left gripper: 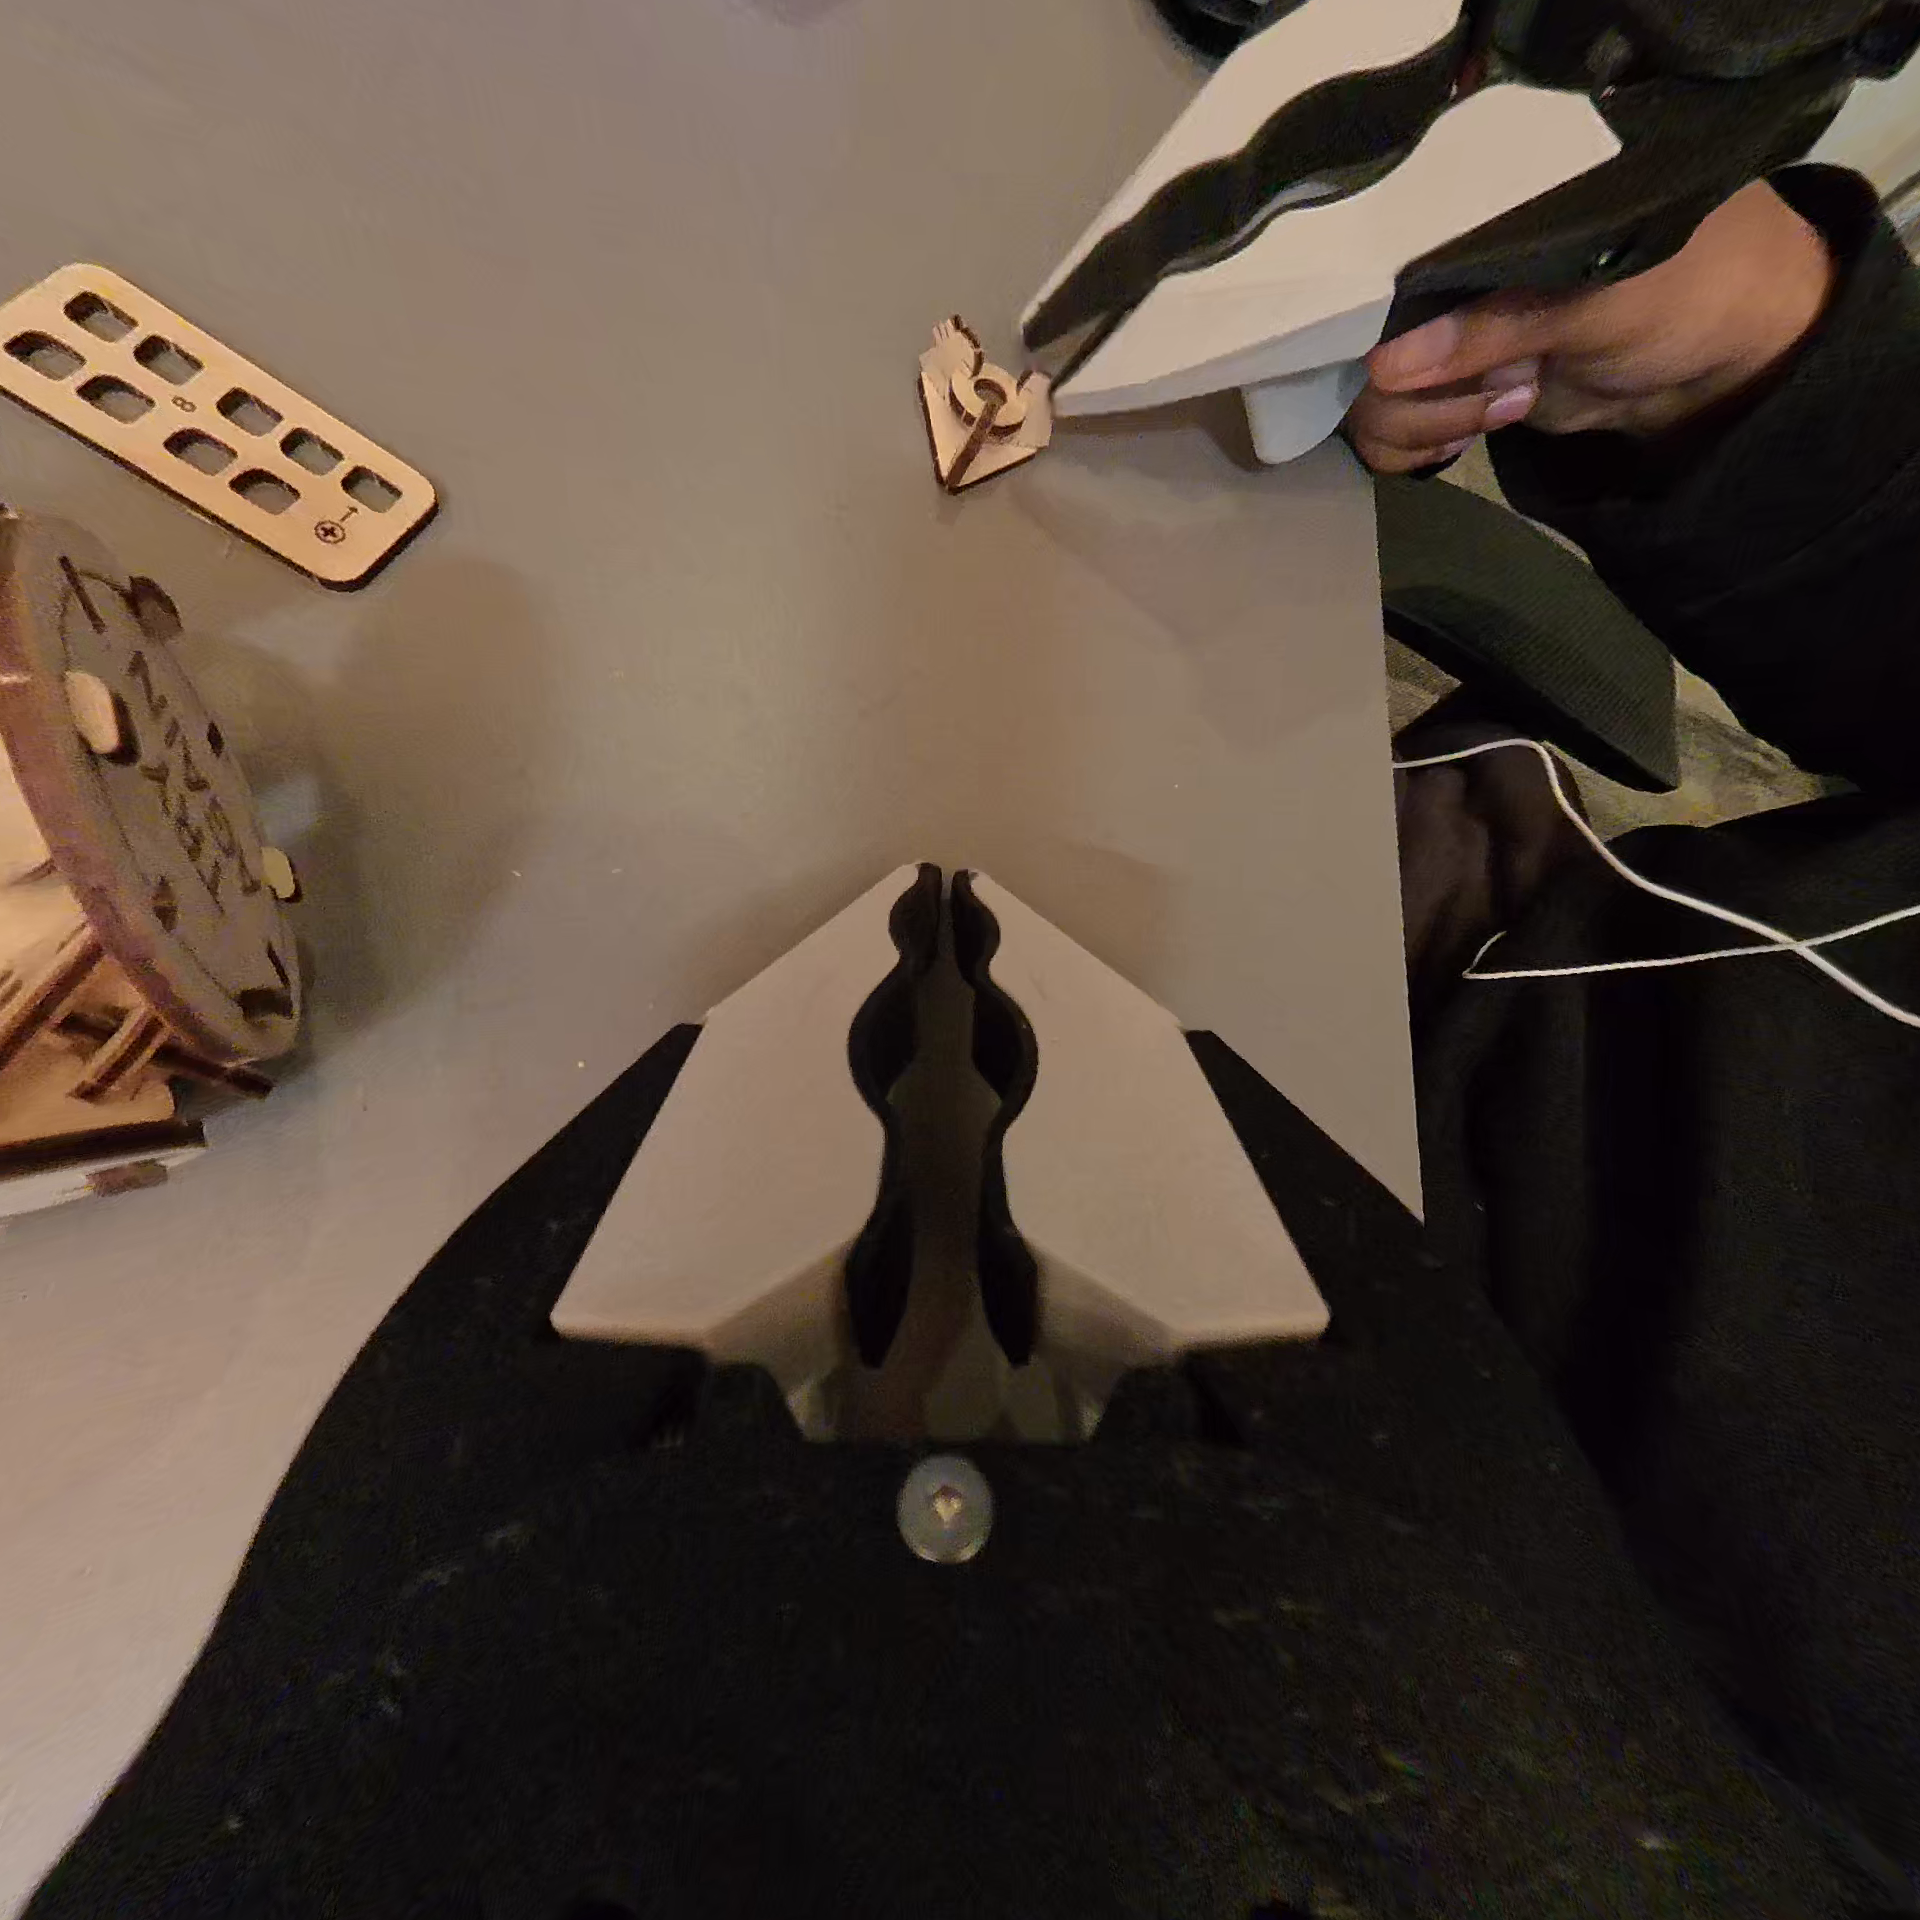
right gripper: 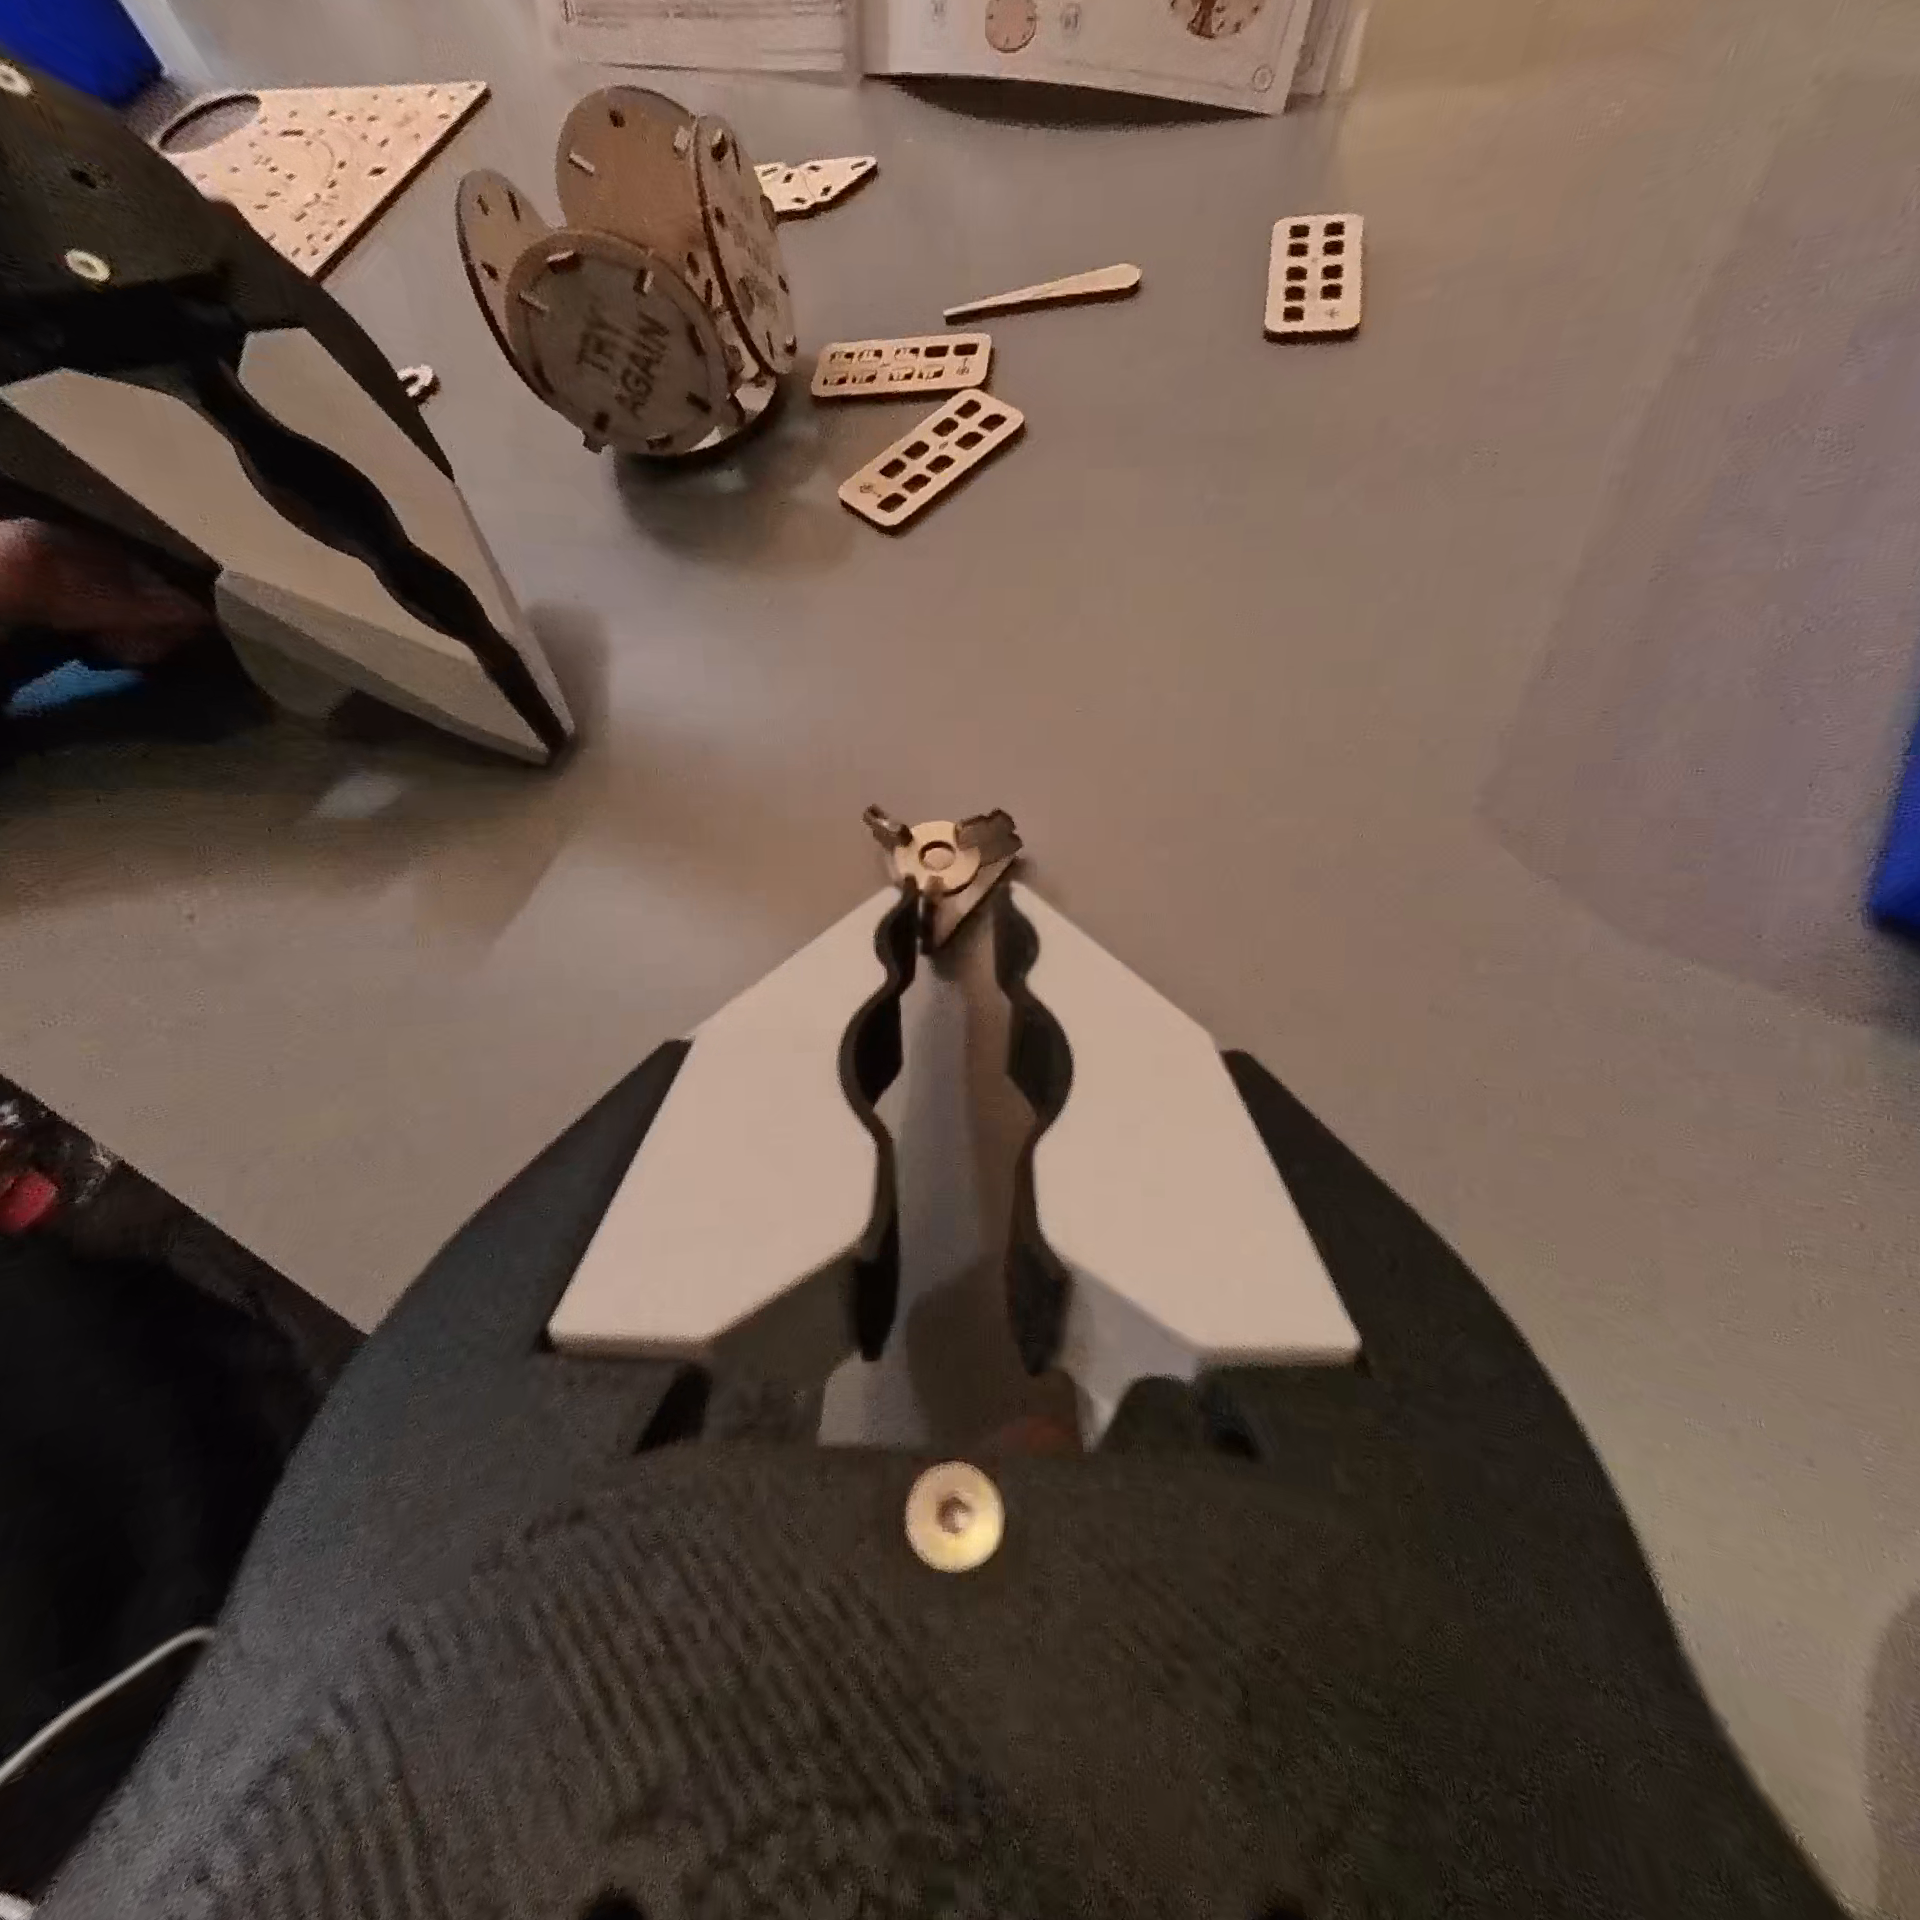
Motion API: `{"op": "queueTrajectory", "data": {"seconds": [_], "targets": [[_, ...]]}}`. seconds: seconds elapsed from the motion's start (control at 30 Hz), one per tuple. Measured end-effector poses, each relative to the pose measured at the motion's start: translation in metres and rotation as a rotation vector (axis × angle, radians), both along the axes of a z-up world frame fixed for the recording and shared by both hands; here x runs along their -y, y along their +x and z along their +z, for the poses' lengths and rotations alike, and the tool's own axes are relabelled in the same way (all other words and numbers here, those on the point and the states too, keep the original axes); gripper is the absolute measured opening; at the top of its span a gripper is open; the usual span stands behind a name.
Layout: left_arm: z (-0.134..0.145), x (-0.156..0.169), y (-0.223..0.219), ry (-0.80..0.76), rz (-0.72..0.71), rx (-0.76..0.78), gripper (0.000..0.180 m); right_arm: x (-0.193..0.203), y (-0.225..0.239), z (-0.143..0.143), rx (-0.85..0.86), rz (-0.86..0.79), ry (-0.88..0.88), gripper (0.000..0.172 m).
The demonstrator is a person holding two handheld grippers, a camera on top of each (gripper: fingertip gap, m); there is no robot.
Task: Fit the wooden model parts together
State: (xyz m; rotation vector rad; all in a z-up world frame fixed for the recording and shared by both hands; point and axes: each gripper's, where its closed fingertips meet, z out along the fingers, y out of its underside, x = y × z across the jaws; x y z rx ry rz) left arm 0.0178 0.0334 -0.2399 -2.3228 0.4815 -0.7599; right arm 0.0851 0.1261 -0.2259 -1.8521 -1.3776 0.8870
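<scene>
A small triangular wooden piece (right gripper: 940, 857) with a ring on top lies on the grey table (right gripper: 1247, 675). My right gripper (right gripper: 951, 909) is closed on its near corner, with both pads against it. The left wrist view shows the same piece (left gripper: 977, 416) at the right gripper's (left gripper: 1039, 364) tips, low on the table. My left gripper (left gripper: 938, 883) is shut and empty, hovering over bare table near the right edge. It also shows in the right wrist view (right gripper: 540, 727), to the left of the piece.
A round wooden assembly (right gripper: 634, 291) stands at the back; it is also at the left of the left wrist view (left gripper: 156, 831). Slotted wooden strips (right gripper: 930, 457) (left gripper: 218, 426), a pointed stick (right gripper: 1049, 291), a wooden sheet (right gripper: 322, 156) and a booklet (right gripper: 935, 42) lie about. The table edge (left gripper: 1397, 831) and a white cord (left gripper: 1662, 904) are to the right.
</scene>
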Motion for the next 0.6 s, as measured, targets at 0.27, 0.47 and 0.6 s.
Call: {"op": "queueTrajectory", "data": {"seconds": [0.27, 0.47, 0.6], "targets": [[0.006, 0.000, -0.001, 0.030, 0.006, 0.026, 0.002, 0.024, -0.015, 0.015, -0.025, 0.080, 0.231, 0.000], [0.076, -0.007, -0.013, 0.407, 0.071, 0.176, 0.025, 0.072, -0.079, 0.097, -0.193, 0.330, 1.199, 0.001], [0.124, -0.002, -0.042, 0.595, 0.178, 0.393, 0.052, 0.095, -0.127, 0.110, -0.365, 0.527, 1.354, 0.001]]}}
